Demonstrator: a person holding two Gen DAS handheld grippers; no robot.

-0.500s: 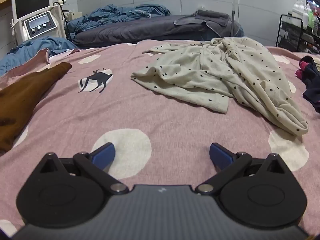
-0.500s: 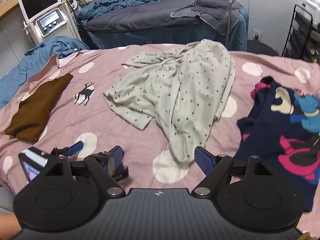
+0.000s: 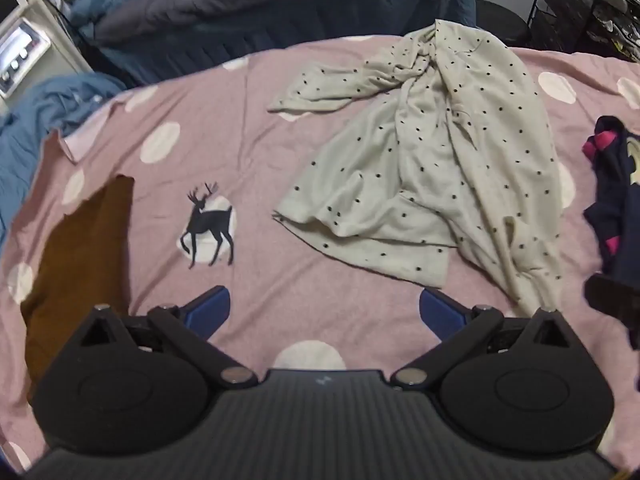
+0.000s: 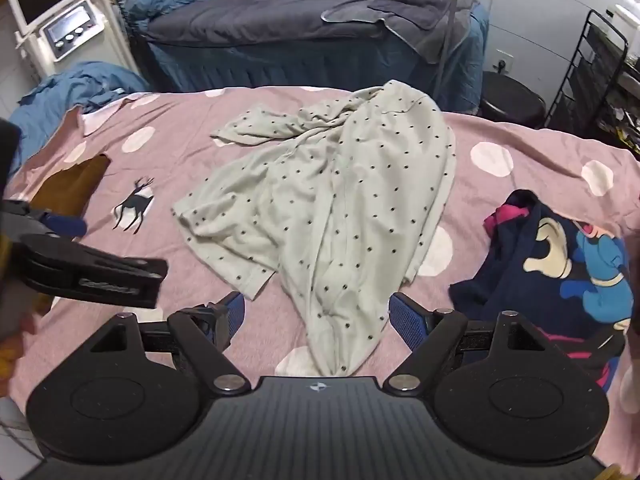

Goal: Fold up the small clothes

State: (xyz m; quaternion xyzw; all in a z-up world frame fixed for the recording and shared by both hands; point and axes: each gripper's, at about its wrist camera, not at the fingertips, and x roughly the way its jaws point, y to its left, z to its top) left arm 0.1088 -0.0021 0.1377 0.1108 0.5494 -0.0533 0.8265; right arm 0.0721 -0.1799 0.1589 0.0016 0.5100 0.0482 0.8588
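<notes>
1. Left gripper (image 3: pixel 324 312): jaws spread wide, nothing between them, over bare pink sheet (image 3: pixel 280 152).
2. Right gripper (image 4: pixel 316 318): jaws wide apart, unclenched; the dotted garment (image 4: pixel 332 216) reaches between its fingers.
3. Brown cloth (image 3: pixel 80 248) lies left of the left gripper; navy garment (image 4: pixel 560 264) right of the right gripper.

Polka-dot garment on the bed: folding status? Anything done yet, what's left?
Done: possibly the brown garment at the left, which lies flat with straight edges. In hand: nothing; the left gripper and right gripper both hang open over the pink bedspread, gripping no cloth. Left: the polka-dot garment lies crumpled and twisted, and the navy cartoon-print garment at the right is bunched up.
</notes>
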